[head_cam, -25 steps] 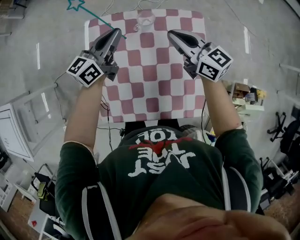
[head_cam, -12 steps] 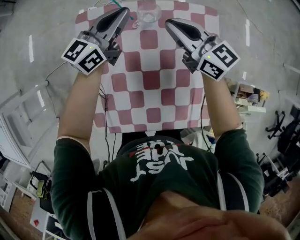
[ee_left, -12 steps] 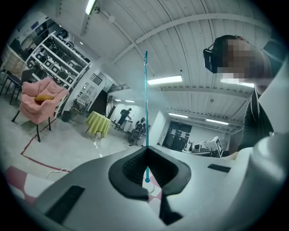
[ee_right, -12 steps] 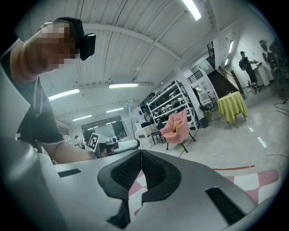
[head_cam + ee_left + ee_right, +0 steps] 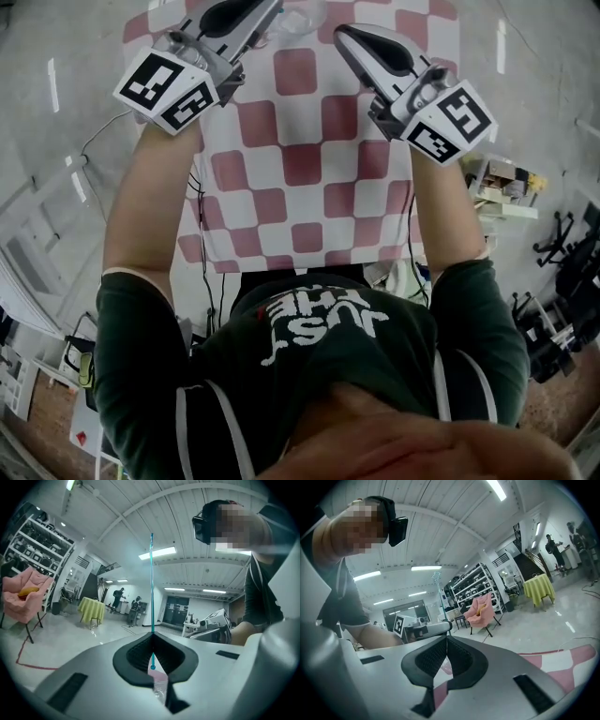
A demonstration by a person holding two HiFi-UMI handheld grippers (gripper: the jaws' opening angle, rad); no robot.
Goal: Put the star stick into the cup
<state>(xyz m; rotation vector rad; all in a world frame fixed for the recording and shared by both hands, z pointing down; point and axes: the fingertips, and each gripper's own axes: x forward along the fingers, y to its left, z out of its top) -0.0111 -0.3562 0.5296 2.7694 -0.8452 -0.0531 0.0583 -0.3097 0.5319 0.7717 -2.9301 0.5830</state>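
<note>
My left gripper (image 5: 152,637) is shut on the thin teal star stick (image 5: 151,583), which stands upright out of the jaws; its star end is cut off above. The stick's small ball end (image 5: 152,667) hangs below the pads, over the clear cup (image 5: 159,688) on the checkered cloth. In the head view the left gripper (image 5: 262,7) reaches the top edge next to the cup (image 5: 298,19), which is only partly in frame. My right gripper (image 5: 345,34) is shut on nothing, to the right of the cup. From the right gripper view the stick (image 5: 440,597) with its star (image 5: 436,576) rises above the left gripper (image 5: 426,629).
A red-and-white checkered cloth (image 5: 309,187) covers the table in front of the person. Grey floor lies on both sides, with cables at the left (image 5: 202,272) and clutter at the right (image 5: 506,183). A pink chair (image 5: 483,611) and shelves stand far behind.
Both grippers have moved forward toward the cup at the top of the head view. The left one has swung the stick from slanting left to upright; its star has left the head view.
</note>
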